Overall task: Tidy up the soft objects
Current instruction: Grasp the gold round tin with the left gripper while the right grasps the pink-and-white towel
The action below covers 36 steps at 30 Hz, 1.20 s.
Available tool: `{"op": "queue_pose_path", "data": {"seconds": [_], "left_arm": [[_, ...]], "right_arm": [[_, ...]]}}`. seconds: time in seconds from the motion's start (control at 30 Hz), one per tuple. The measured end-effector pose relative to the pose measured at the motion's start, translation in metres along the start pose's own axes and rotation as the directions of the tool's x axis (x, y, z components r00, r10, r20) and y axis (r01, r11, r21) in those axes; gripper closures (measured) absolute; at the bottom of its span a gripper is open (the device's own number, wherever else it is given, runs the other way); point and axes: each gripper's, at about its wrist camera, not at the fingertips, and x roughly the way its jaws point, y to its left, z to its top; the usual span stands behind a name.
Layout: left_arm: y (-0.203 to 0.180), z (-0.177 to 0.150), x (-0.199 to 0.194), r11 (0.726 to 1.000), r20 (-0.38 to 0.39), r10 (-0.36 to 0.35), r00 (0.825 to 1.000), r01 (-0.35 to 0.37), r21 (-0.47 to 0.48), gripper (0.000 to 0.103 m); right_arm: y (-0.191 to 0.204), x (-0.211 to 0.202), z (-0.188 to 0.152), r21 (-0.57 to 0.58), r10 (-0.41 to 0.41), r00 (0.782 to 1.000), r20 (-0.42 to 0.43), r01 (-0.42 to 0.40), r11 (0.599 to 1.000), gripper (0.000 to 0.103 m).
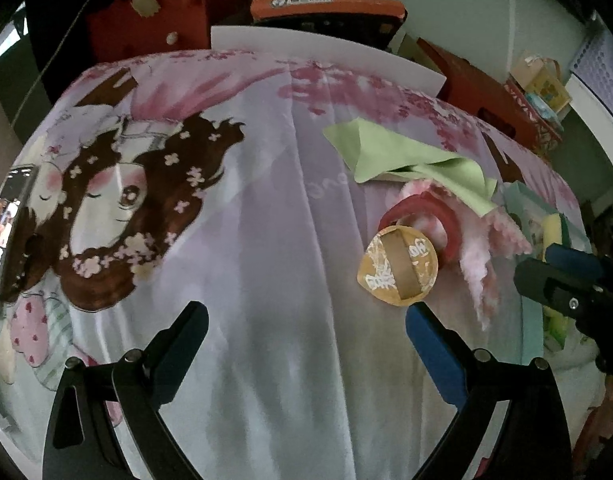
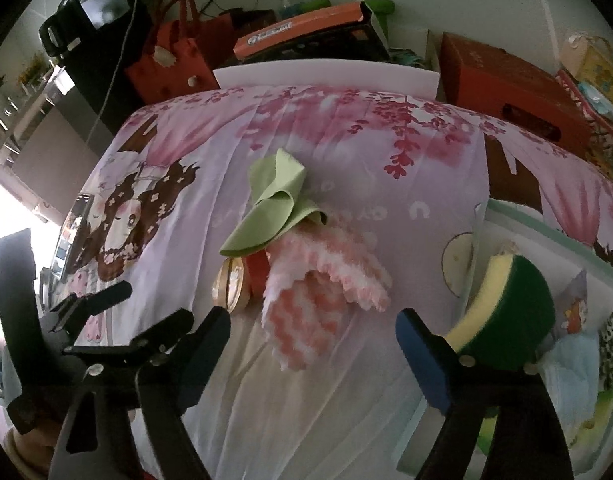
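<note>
Left gripper [image 1: 306,322] released – jaws wide apart, nothing between, hovering over printed sheet [image 1: 266,220].
Right gripper [image 2: 312,330] likewise released, empty.
Landmark: gold round puff [image 1: 398,266] on sheet.
Red ring [image 1: 430,216] touching puff, just behind it.
Pink fluffy cloth [image 2: 318,292] beside puff, draped over ring.
Green cloth [image 1: 406,160] crumpled behind puff, overlapping pink cloth.
Yellow-green sponge [image 2: 502,312] – well apart from puff, in pale box [image 2: 546,220] beside right gripper.
</note>
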Motion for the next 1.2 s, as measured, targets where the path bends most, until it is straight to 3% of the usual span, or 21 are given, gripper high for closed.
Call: {"op": "queue_pose_path", "data": {"seconds": [0.63, 0.93, 1.2], "left_arm": [[-0.023, 0.008, 0.023, 0.997, -0.032, -0.068, 0.997, 0.069, 0.028, 0.004], [-0.031, 0.017, 0.029, 0.993, -0.022, -0.099, 0.995, 0.1, 0.061, 0.005], [-0.039, 0.021, 0.04, 0.99, -0.035, -0.108, 0.993, 0.111, 0.09, 0.022]], "right_arm": [[-0.017, 0.027, 0.013, 0.033, 0.021, 0.999, -0.025, -0.02, 0.999, 0.038], [-0.018, 0.04, 0.015, 0.032, 0.031, 0.999, -0.044, -0.029, 0.999, 0.044], [-0.019, 0.051, 0.017, 0.031, 0.035, 0.997, -0.062, -0.033, 0.999, 0.052]]}}
